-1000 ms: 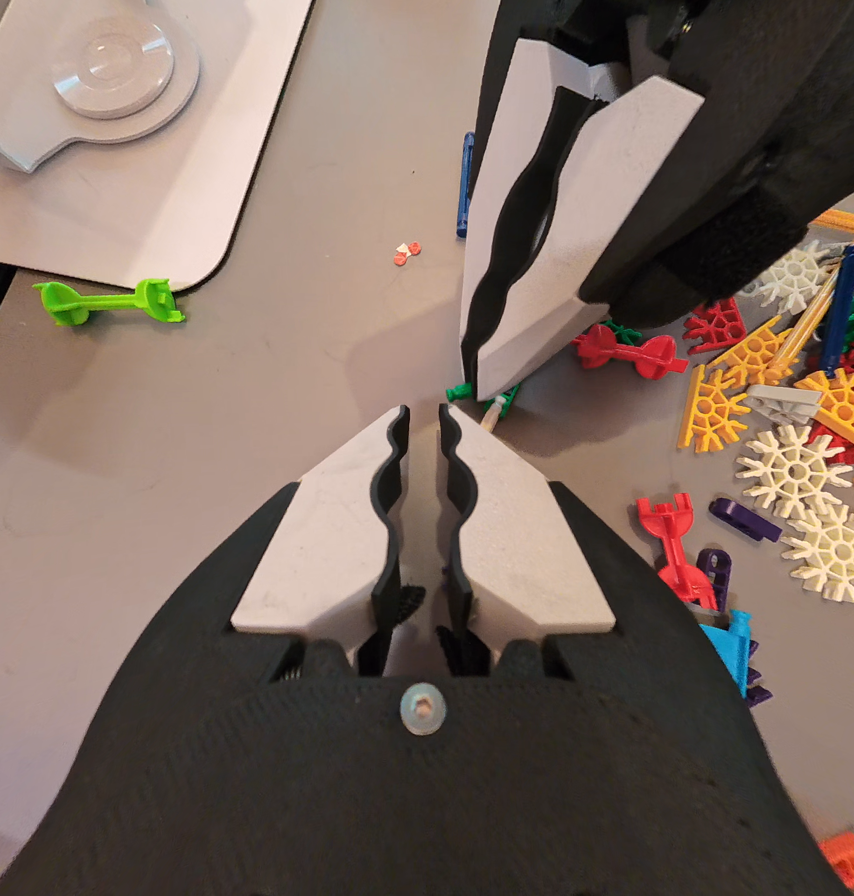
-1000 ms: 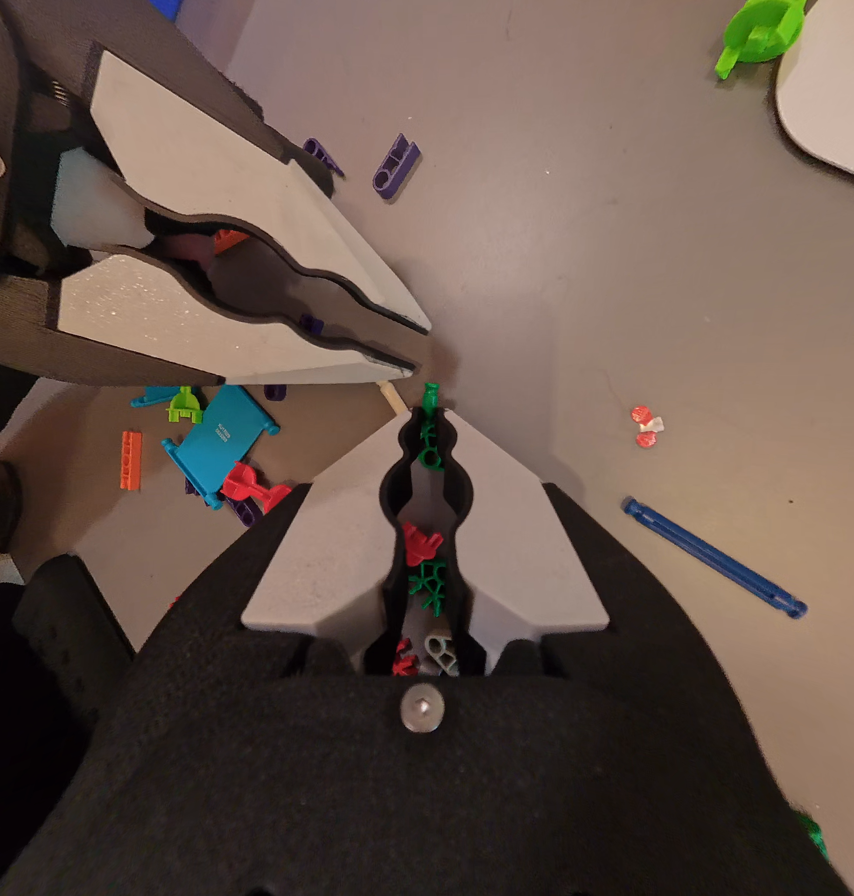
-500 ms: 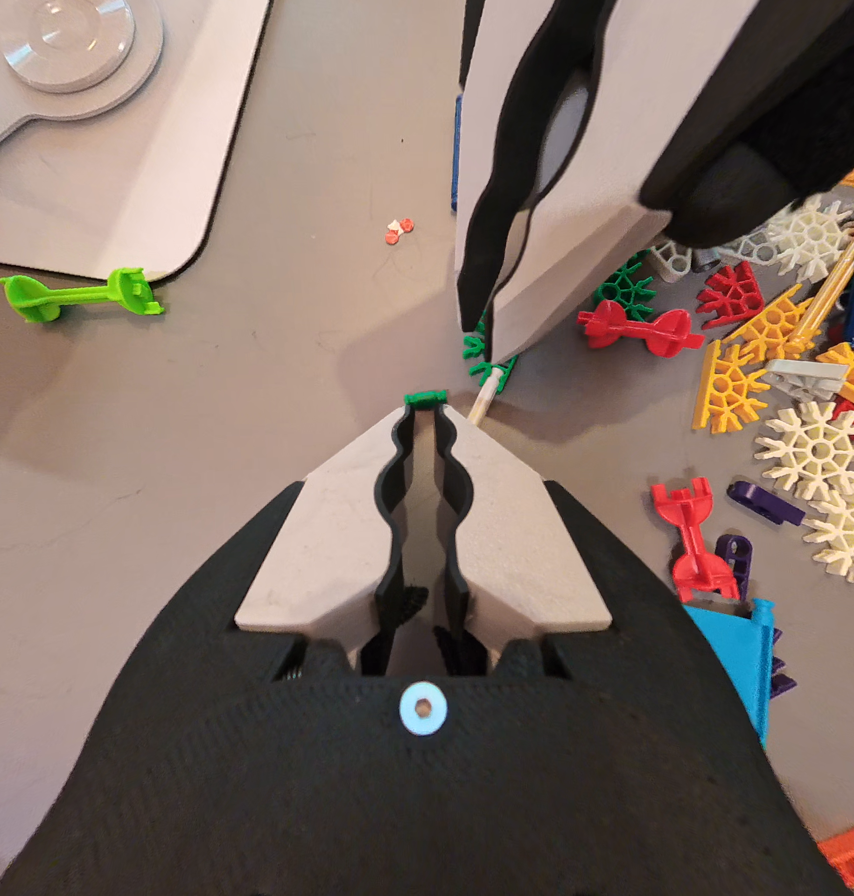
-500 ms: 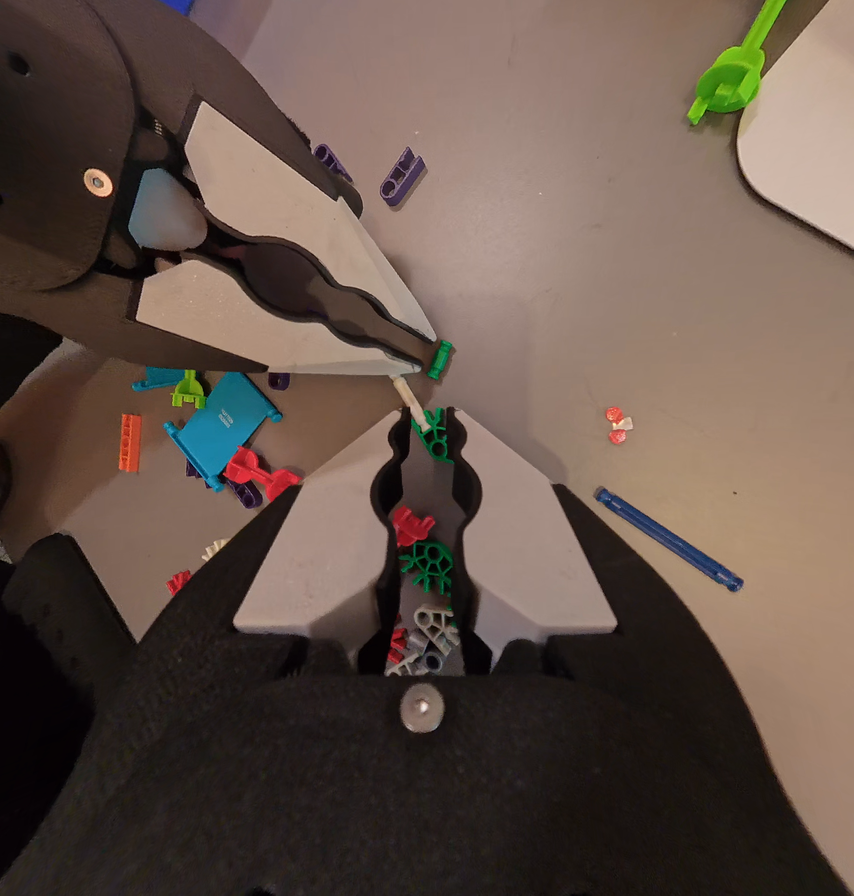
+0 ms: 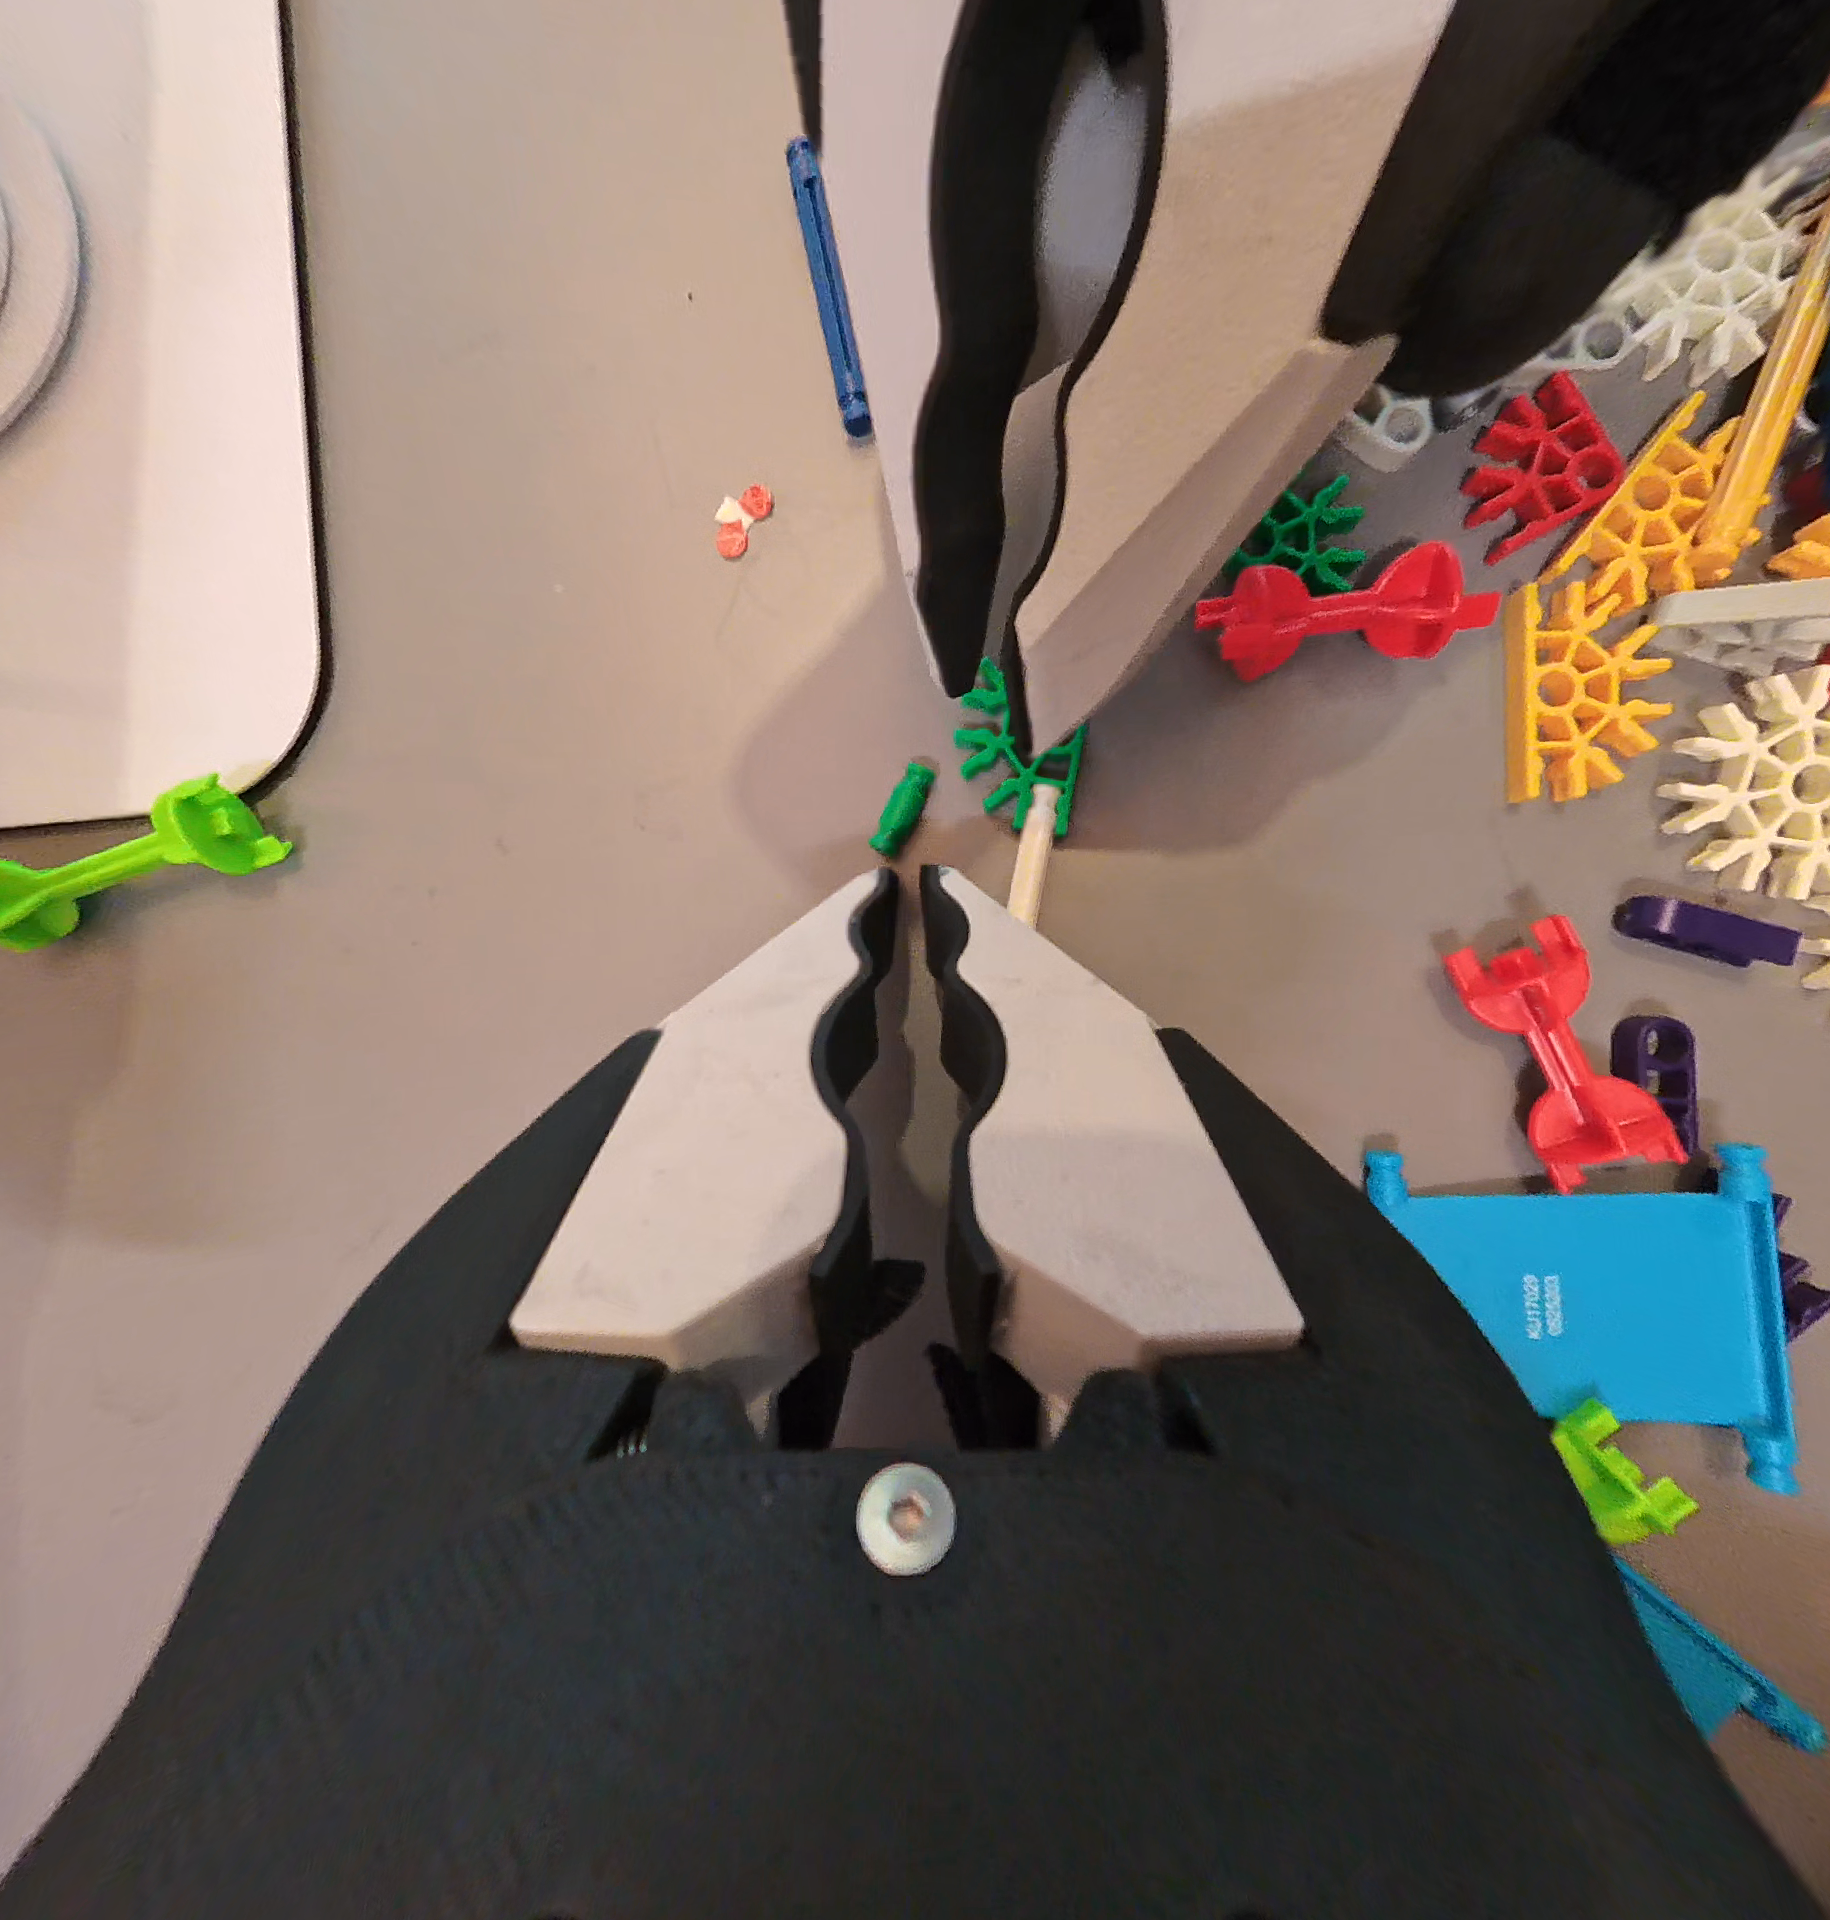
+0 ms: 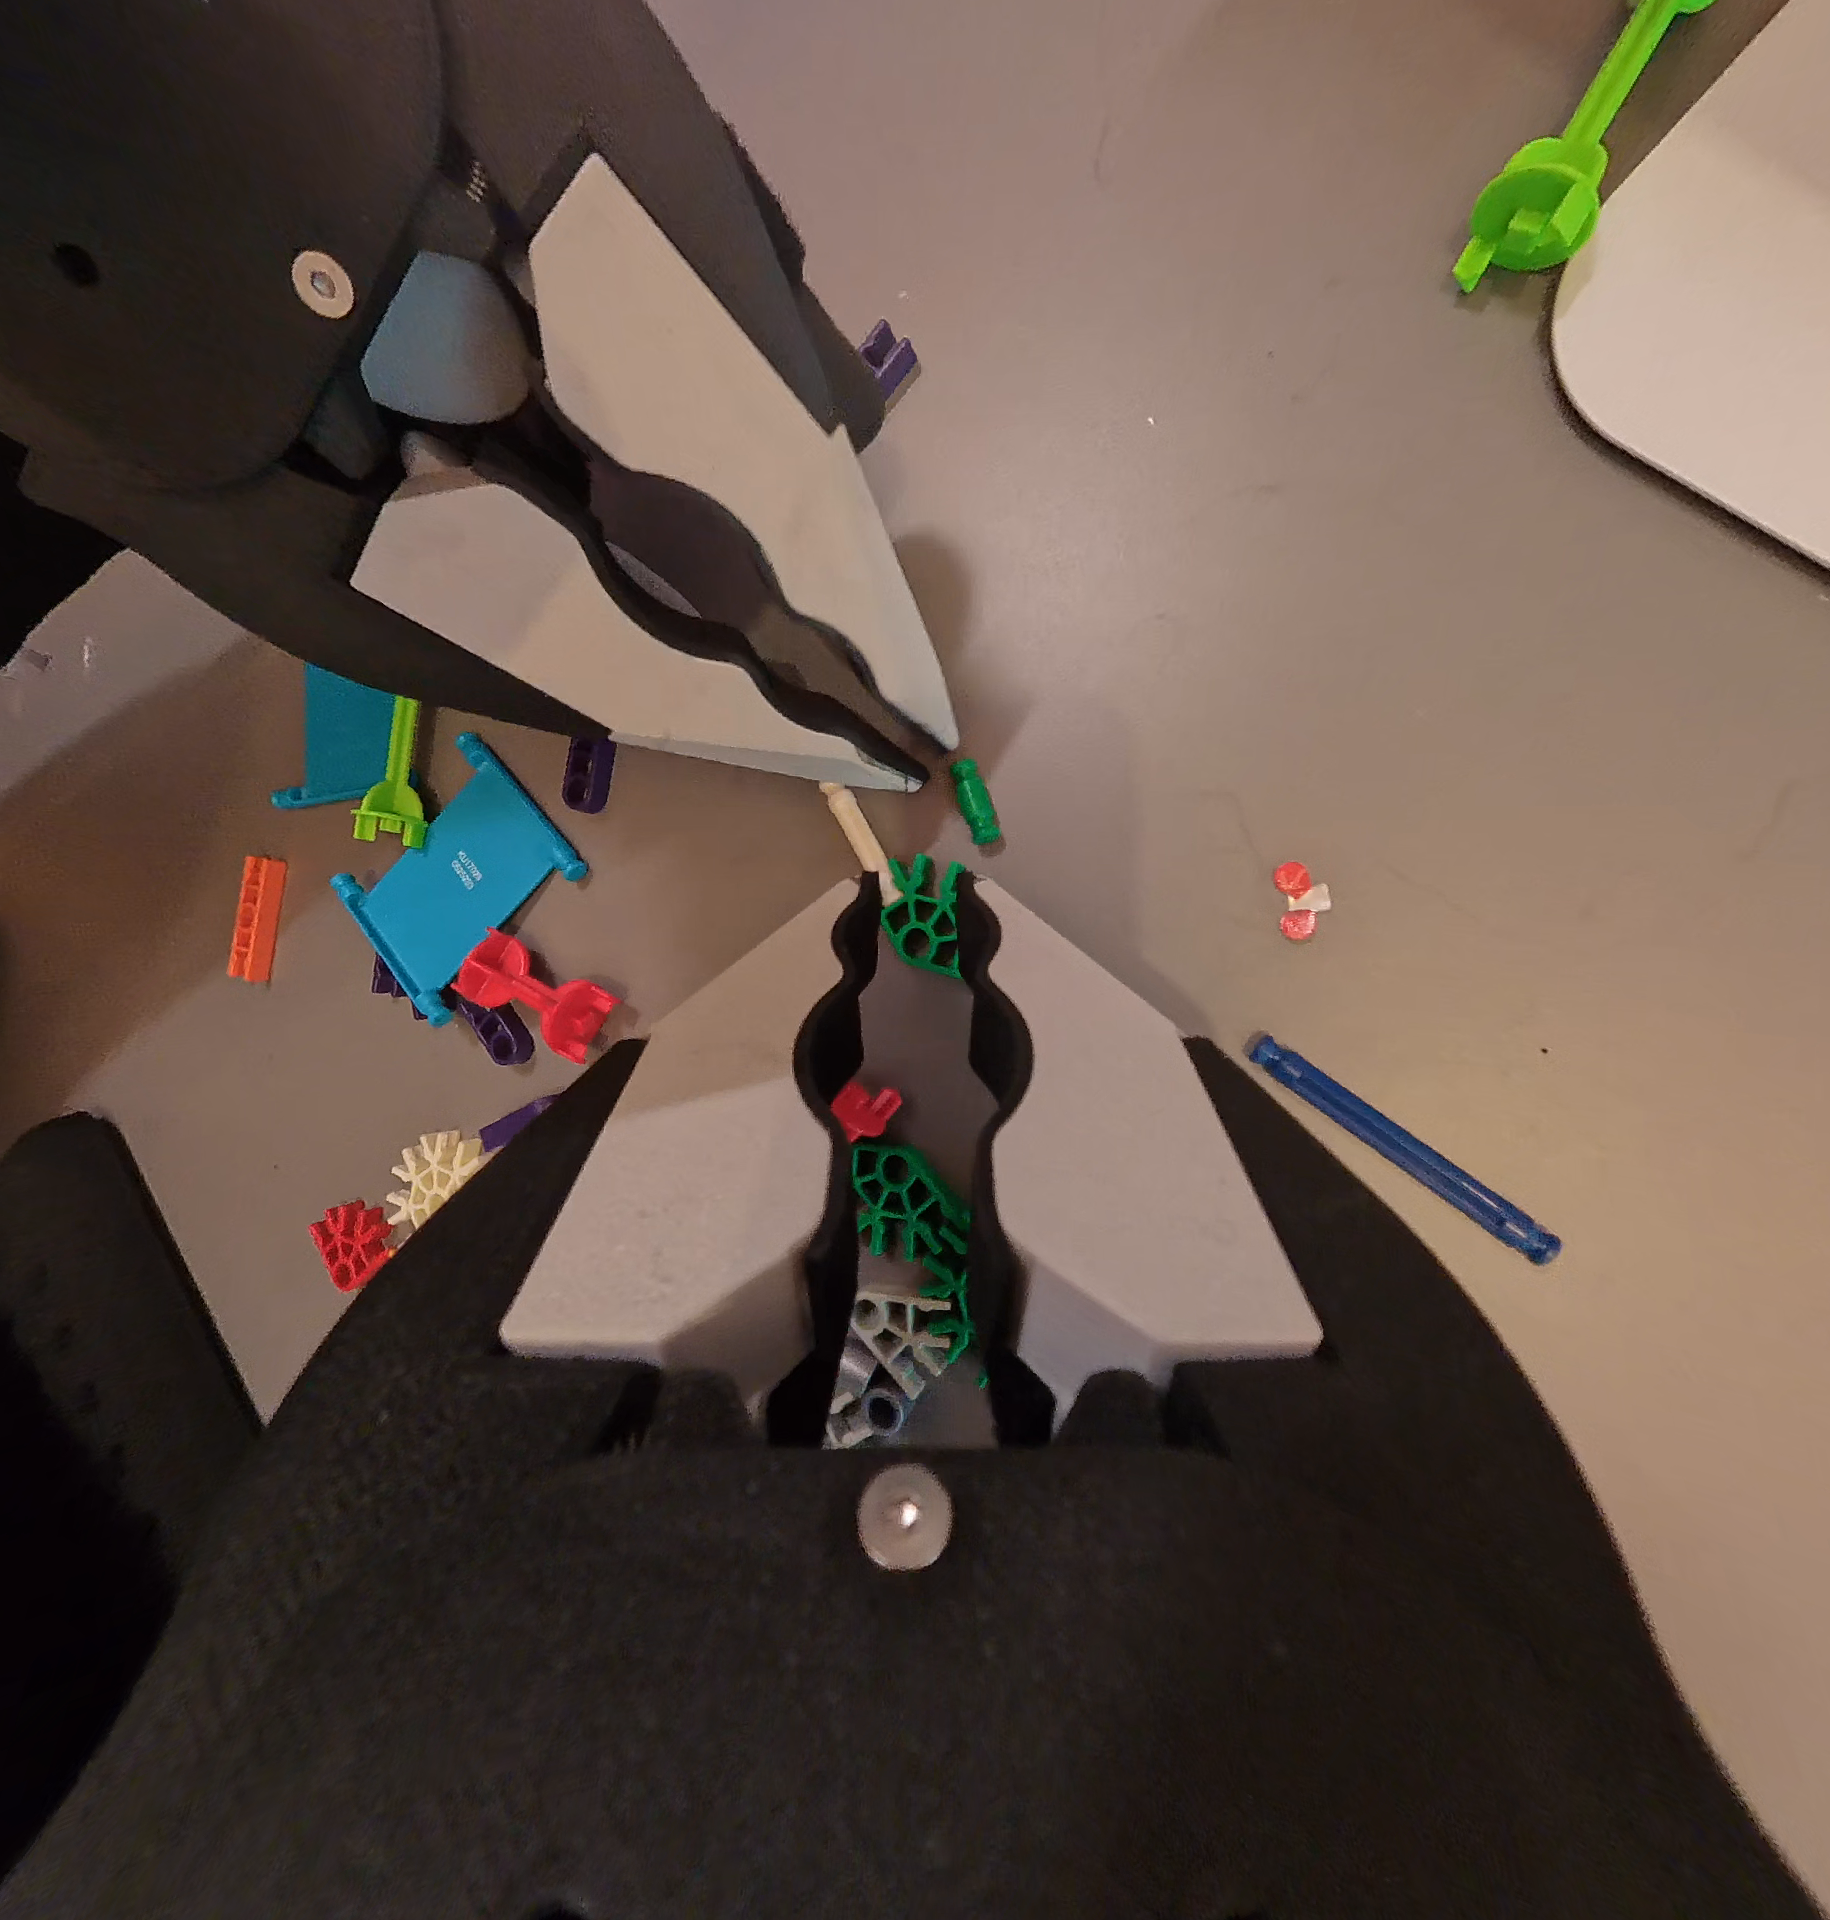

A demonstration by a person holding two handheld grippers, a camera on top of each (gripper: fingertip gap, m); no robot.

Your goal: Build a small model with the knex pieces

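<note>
Left tongs (image 5: 908, 883) stand nearly closed with only a narrow slit at the tips, gripping nothing; a small green rod (image 5: 902, 808) lies on the grey surface (image 5: 537, 582) just ahead of the tips, apart from them, its long axis slanting up to the right. Beside the tips a cream rod (image 5: 1028, 862) runs from the right finger up into a green connector (image 5: 1015, 748). Right tongs (image 6: 916, 894) are closed on that green connector (image 6: 926, 914), pinched at the tips, with the cream rod (image 6: 857, 831) sticking out to the upper left toward the left tongs (image 6: 926, 764).

Going left to right in the left wrist view: a white board (image 5: 121, 520) covers the upper left corner, with a lime rod (image 5: 111, 868) lying crosswise at its lower edge. Red bits (image 5: 742, 516) sit farther right, then a blue rod (image 5: 828, 281) lying nearly lengthwise away from the camera. Right of the tongs lie a red piece (image 5: 1342, 613), yellow fan connectors (image 5: 1586, 686), white snowflake connectors (image 5: 1784, 790), a purple clip (image 5: 1711, 930), another red piece (image 5: 1565, 1049) and a blue panel (image 5: 1617, 1299).

No container shows in either view; the pieces lie loose on the surface.
</note>
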